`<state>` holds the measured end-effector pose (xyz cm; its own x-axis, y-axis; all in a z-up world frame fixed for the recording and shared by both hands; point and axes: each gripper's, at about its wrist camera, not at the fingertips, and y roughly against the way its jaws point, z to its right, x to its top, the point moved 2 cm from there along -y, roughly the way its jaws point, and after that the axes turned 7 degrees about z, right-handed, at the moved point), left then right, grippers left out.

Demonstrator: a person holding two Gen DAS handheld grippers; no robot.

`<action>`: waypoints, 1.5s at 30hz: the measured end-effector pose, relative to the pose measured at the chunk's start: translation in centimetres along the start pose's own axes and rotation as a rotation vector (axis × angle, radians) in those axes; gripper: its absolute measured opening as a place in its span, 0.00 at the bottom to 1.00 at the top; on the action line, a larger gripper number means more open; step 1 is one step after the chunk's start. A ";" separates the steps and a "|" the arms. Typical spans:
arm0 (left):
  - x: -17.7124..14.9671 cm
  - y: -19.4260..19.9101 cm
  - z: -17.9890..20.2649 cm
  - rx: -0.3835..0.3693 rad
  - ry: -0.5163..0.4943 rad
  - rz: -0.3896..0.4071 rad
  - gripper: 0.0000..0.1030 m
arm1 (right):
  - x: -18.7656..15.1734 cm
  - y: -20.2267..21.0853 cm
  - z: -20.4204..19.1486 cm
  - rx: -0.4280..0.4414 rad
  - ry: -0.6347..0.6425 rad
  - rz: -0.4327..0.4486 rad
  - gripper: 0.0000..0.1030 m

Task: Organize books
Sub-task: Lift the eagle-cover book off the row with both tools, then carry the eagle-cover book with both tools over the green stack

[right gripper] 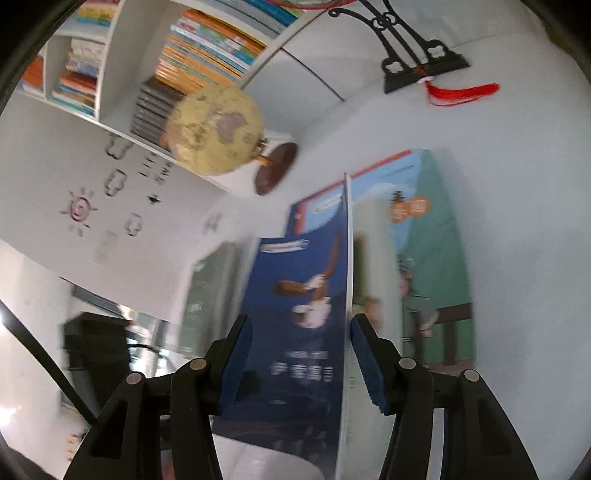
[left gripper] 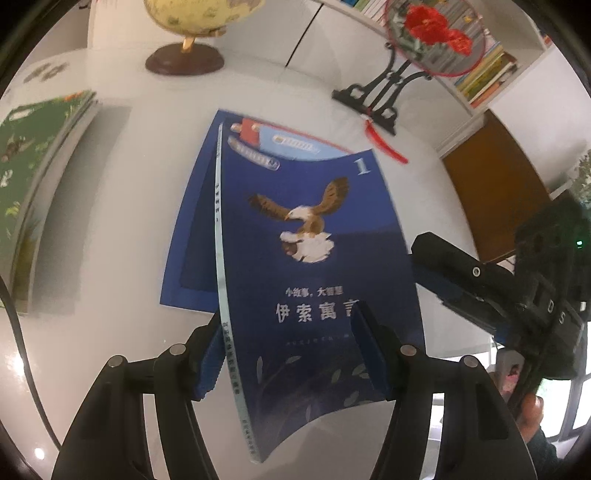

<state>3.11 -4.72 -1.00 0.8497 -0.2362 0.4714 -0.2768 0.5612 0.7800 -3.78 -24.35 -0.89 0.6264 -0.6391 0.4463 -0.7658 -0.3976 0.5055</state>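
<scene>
Lifting off the white desk [left gripper: 110, 221], a dark blue book with an eagle on its cover [left gripper: 314, 258] sits tilted above another book that lies flat beneath it. In the left wrist view the left gripper [left gripper: 291, 350] straddles the near part of this eagle book: one blue pad lies against the spine side, the other pad rests on the cover near the title, so the fingers are closed on the book. The right gripper [left gripper: 443, 280] reaches in from the right edge of that view, its fingers at the book's right edge.

From the right wrist view the eagle book [right gripper: 306, 314] stands edge-on between the right gripper's [right gripper: 301, 358] fingers; I cannot tell whether its pads press on the book, as the picture is blurred. Just beyond lies a book with a green cover [right gripper: 436, 258], flat on the desk.

A stack of green-covered books [left gripper: 33, 184] sits at the left of the desk. Farther back stand a yellow globe [left gripper: 192, 22] on a dark base and a round fan with red flowers [left gripper: 436, 33] on a black stand, a red tassel [left gripper: 388, 144] trailing from it. Shelves of books [right gripper: 207, 48] line the wall behind.
</scene>
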 end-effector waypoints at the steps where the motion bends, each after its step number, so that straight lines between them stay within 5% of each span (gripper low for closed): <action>1: -0.1 -0.5 -0.1 -0.003 0.003 -0.010 0.59 | -0.1 -0.2 -0.1 -0.016 0.012 -0.008 0.53; 5: -0.6 -1.8 -0.3 -0.021 0.017 -0.047 0.59 | -0.6 -1.9 0.9 -0.103 0.040 -0.059 0.53; 19: -0.4 0.4 -0.3 -0.027 -0.024 -0.007 0.56 | -1.6 -3.5 -0.4 0.100 -0.057 -0.117 0.54; 32: 2.4 8.6 -3.2 -0.009 -0.107 0.125 0.56 | -0.5 -2.9 -9.7 0.133 0.029 -0.016 0.53; 45: 6.4 14.8 -13.9 0.006 -0.089 0.179 0.56 | -1.7 -9.7 -22.0 0.157 0.162 0.006 0.53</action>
<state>10.72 13.12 7.83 0.7437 -0.2020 0.6373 -0.4232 0.5957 0.6827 5.81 -4.93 9.74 0.6271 -0.5328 0.5682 -0.7750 -0.4999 0.3866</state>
